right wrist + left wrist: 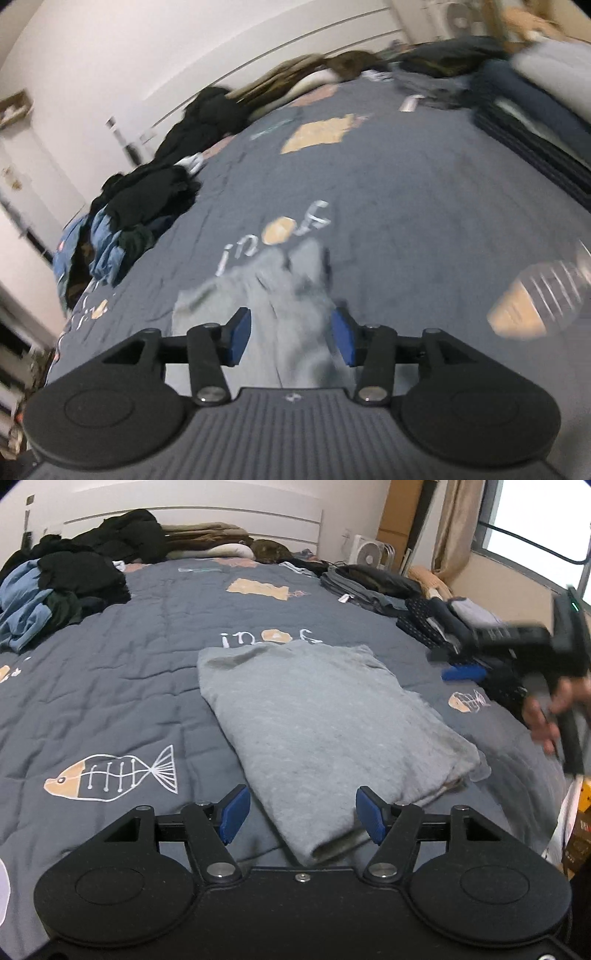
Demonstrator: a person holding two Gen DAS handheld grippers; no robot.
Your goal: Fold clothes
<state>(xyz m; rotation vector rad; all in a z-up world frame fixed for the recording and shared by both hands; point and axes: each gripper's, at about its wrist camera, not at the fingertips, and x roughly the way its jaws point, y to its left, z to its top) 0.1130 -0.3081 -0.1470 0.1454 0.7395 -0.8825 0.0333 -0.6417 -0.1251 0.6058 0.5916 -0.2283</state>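
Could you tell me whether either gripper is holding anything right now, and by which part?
Nothing is held. The left gripper is open over the near end of the folded grey knit garment; the right gripper is open too.

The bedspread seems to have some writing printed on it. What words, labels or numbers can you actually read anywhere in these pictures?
White lettering on the grey bedspread, just beyond the folded grey garment: seen upside down and partly covered, so it cannot be read with certainty.
Small white tag on the clothes stack at the right: too small to read.
Cardboard box at the right edge: its print is too small and cut off.
The right wrist view is too blurred to read.
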